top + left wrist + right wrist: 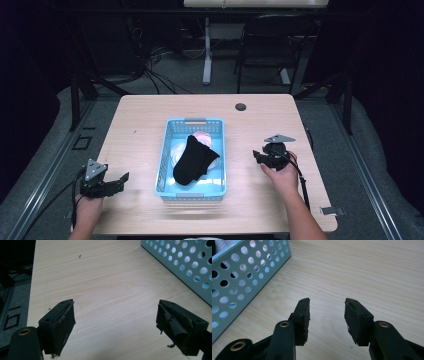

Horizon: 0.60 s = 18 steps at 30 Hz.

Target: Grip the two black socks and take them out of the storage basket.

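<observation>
Two grippers flank a light-blue perforated basket (165, 155) that sits in the middle of the pale wooden surface (140, 115). Inside the basket lies a black sock (195, 160), draped over white and pink fabric (201, 137) — its toe end points toward the near wall.

Held low near the front left corner of the surface, the left gripper (116, 182) points toward the basket; the left gripper view shows its jaws spread wide with bare wood between them and nothing held, the basket's holed wall at the upper right.

On the other side of the basket, the right gripper (258, 157) is aimed at the basket's right wall and stands apart from it. Its jaws are parted too — the right gripper view shows wood grain between the pads and nothing in their hold, with the basket's wall at the upper left.
</observation>
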{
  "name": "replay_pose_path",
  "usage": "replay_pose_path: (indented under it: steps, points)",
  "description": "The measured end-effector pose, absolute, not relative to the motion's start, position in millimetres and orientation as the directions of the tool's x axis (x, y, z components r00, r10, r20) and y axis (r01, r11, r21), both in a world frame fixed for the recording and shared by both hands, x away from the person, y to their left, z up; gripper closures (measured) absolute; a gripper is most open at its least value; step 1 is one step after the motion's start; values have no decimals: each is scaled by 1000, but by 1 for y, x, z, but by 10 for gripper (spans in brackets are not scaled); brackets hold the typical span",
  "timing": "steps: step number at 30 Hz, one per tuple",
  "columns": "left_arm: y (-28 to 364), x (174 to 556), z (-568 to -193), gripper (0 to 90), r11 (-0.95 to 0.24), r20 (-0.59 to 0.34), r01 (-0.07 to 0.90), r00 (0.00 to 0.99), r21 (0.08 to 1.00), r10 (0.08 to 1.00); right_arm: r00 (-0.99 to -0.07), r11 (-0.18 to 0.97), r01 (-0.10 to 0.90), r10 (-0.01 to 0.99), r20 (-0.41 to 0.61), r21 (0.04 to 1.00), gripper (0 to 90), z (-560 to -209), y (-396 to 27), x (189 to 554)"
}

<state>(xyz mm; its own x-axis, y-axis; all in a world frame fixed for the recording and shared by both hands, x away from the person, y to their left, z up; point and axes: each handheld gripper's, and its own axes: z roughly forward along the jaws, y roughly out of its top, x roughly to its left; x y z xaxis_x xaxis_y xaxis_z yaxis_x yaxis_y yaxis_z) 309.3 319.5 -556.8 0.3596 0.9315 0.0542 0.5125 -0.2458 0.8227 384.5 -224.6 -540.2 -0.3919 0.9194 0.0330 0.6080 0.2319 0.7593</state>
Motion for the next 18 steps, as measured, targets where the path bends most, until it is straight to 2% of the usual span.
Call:
replay_pose_path:
  steps: [12, 18]
  points:
    - [315, 311, -556, 154, -247, 61, 489, 364, 837, 929, -418, 255, 591, 908, 20, 765, 555, -537, -221, 381]
    - [310, 312, -554, 154, -216, 55, 491, 321, 844, 945, -424, 259, 589, 905, 20, 766, 557, -537, -219, 382]
